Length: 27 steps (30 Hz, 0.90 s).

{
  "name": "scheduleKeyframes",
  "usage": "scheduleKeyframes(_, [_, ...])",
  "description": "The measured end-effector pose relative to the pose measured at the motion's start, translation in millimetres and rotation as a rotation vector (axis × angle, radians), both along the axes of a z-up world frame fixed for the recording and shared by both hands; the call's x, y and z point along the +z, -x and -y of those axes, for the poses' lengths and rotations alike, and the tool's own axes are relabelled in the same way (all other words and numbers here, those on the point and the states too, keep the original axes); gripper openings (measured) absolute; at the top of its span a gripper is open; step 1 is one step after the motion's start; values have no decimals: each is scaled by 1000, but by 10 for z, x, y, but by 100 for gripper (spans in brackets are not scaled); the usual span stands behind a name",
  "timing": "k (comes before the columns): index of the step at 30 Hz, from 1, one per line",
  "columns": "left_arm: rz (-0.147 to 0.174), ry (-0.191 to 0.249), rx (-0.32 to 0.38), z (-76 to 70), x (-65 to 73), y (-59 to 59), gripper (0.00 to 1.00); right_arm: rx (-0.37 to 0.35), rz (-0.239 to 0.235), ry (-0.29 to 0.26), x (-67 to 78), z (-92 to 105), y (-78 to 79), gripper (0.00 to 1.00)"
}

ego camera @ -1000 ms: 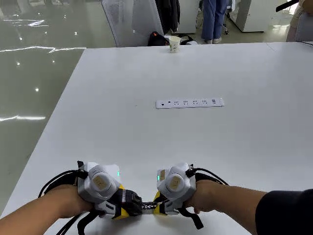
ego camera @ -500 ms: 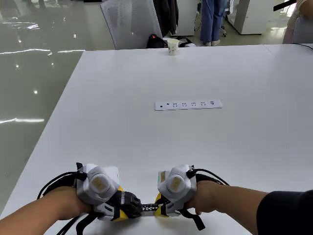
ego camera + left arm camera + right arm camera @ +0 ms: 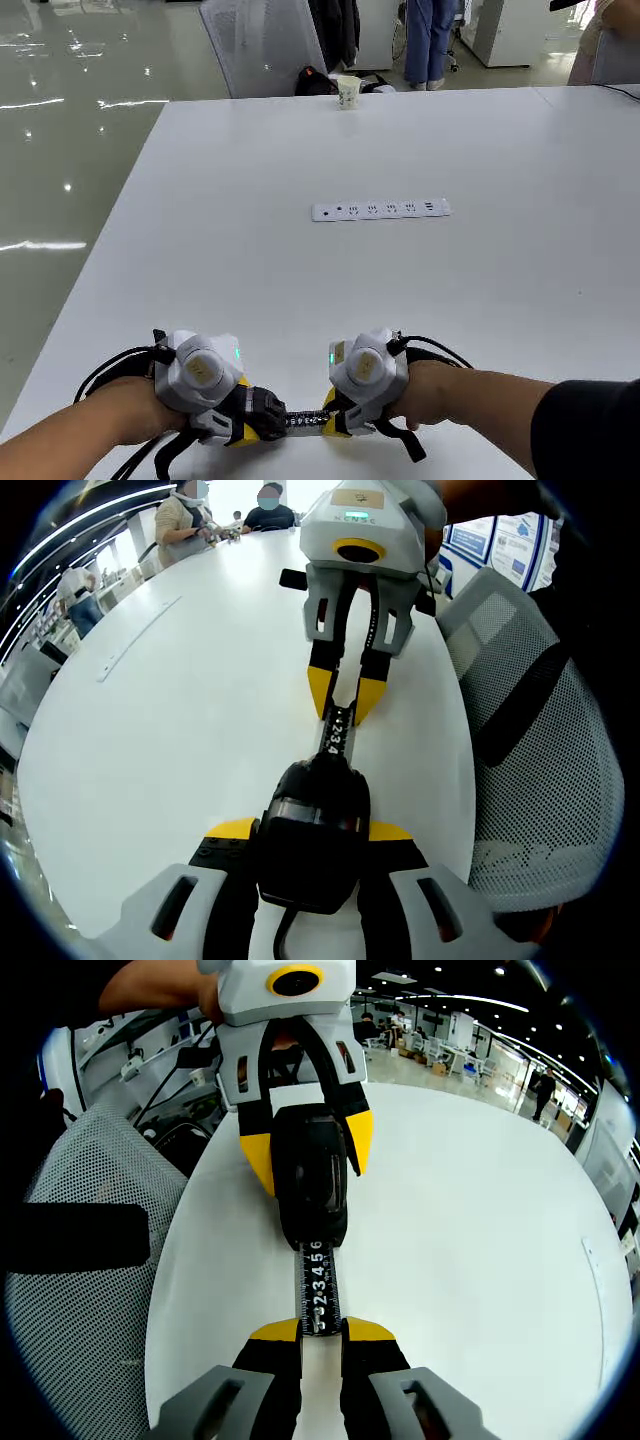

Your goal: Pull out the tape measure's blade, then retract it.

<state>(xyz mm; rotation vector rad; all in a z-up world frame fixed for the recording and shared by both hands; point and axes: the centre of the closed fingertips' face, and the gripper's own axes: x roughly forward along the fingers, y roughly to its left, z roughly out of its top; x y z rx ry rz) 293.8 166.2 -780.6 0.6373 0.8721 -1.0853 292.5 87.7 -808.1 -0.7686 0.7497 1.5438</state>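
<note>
**While two handheld grippers hold it, a tape measure shows a short run of blade**

Where the white table reaches its near edge, the black tape measure sits clamped in the left gripper, whose yellow-tipped jaws press against both sides of the case. The blade runs rightward out of the case. Numerals two to six are readable on it in the right gripper view. Just right of the case, the right gripper pinches the blade's end, its jaws pressed together on it. Farther across the table lies a white power strip, and a paper cup stands at the far edge. A grey mesh chair sits at the table's near side.
</note>
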Motion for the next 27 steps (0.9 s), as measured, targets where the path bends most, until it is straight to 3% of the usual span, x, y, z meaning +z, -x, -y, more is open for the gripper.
scheduleKeyframes(27, [-1, -3, 5, 14, -6, -9, 33, 14, 11, 15, 5, 151, -22, 11])
